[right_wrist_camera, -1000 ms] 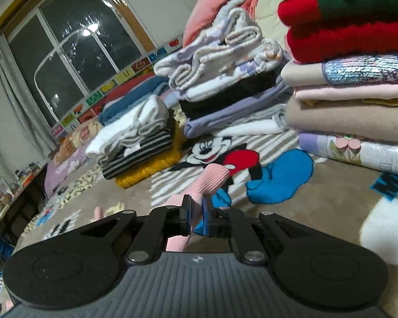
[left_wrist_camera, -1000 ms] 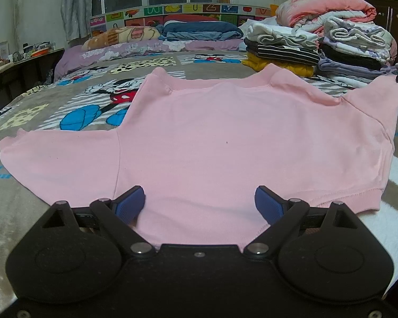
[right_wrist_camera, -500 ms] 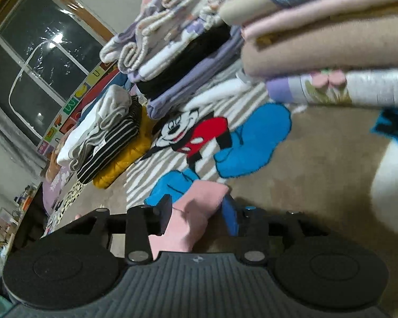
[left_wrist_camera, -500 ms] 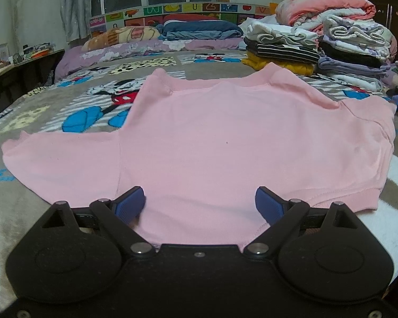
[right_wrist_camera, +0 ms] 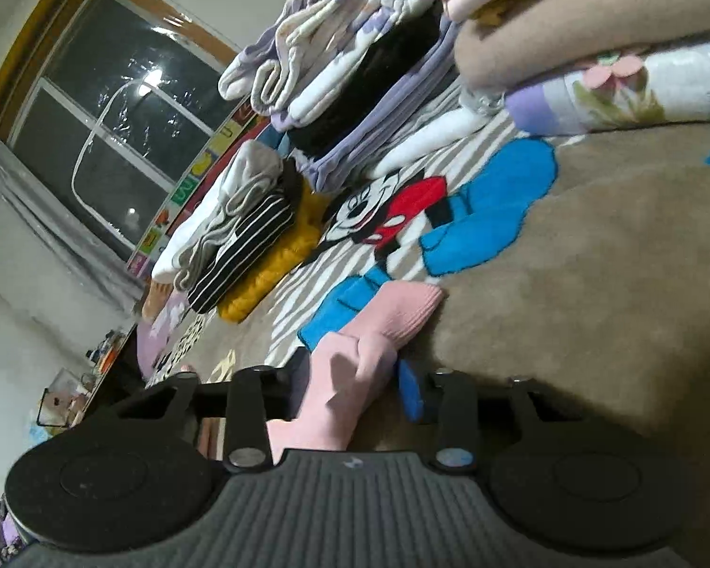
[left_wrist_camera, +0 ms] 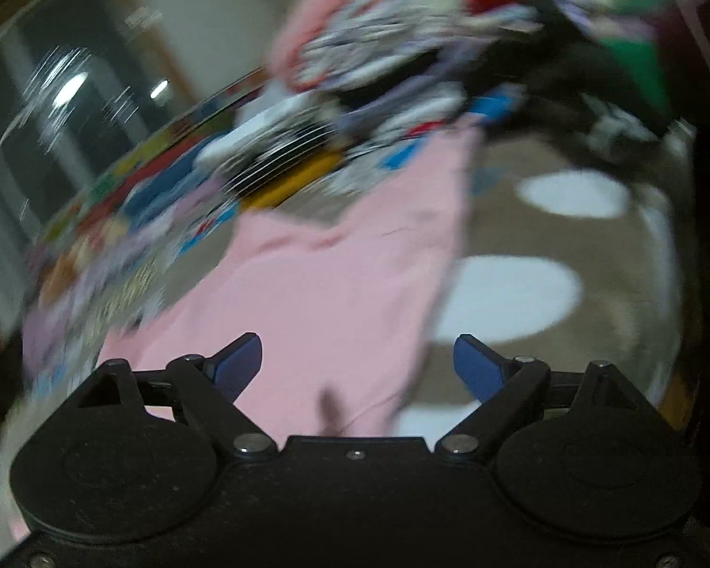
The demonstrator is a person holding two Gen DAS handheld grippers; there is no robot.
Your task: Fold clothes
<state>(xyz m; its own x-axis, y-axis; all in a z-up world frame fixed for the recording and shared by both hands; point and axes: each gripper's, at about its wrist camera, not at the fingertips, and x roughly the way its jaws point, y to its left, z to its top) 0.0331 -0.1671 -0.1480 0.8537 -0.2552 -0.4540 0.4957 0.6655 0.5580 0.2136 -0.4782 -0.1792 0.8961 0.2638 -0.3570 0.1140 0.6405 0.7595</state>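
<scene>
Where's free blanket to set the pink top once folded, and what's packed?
Free: the brown blanket between the pink sleeve cuff and the floral roll. Crowded: the striped-and-yellow stack and the purple-white stack behind it.

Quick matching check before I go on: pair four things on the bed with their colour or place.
Things:
1. sleeve cuff
2. striped garment
3. yellow garment
4. left hand-held gripper

Descriptions:
A. bottom of the small pile
B. pink, beyond the right hand-held gripper
C. jaws wide, over the pink top
D. black and white

Pairs: 1-B, 2-D, 3-A, 4-C
</scene>
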